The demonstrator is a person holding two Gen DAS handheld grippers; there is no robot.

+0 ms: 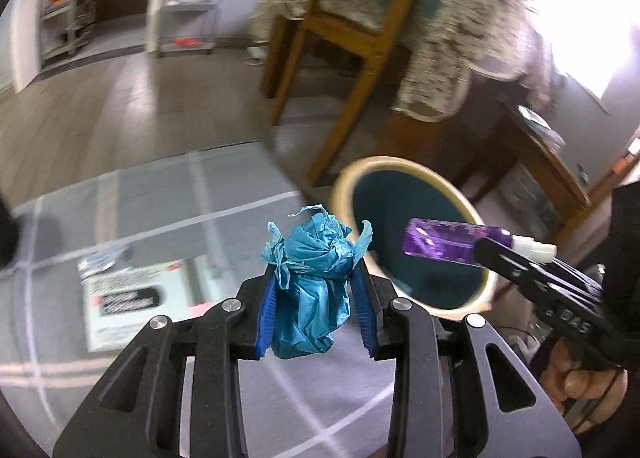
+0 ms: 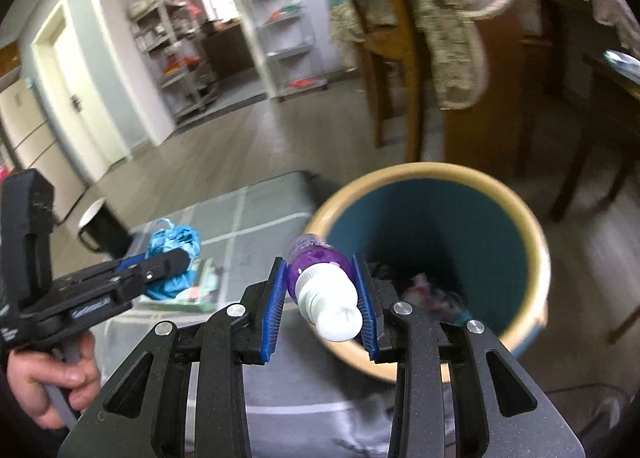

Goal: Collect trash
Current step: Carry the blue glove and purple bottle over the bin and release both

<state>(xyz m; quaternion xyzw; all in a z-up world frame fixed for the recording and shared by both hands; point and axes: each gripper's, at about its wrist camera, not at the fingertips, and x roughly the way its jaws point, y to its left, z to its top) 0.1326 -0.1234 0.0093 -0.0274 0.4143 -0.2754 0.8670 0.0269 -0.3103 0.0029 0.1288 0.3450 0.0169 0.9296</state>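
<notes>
Trash is in both my grips — left gripper [image 1: 316, 294] clenching a crumpled blue wad [image 1: 310, 282], right gripper [image 2: 322, 294] pinching a purple bottle [image 2: 320, 278] — with the bin [image 2: 536, 242] just beyond the fingertips, probably for dropping.

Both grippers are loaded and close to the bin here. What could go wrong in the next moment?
1. The purple bottle sits in the right gripper near the bin rim, not clearly over the opening; released now, it might hit the rim or land on the rug.
2. The blue crumpled bag in the left gripper is further from the bin and would likely miss.
3. The grippers are close together and could bump.
</notes>
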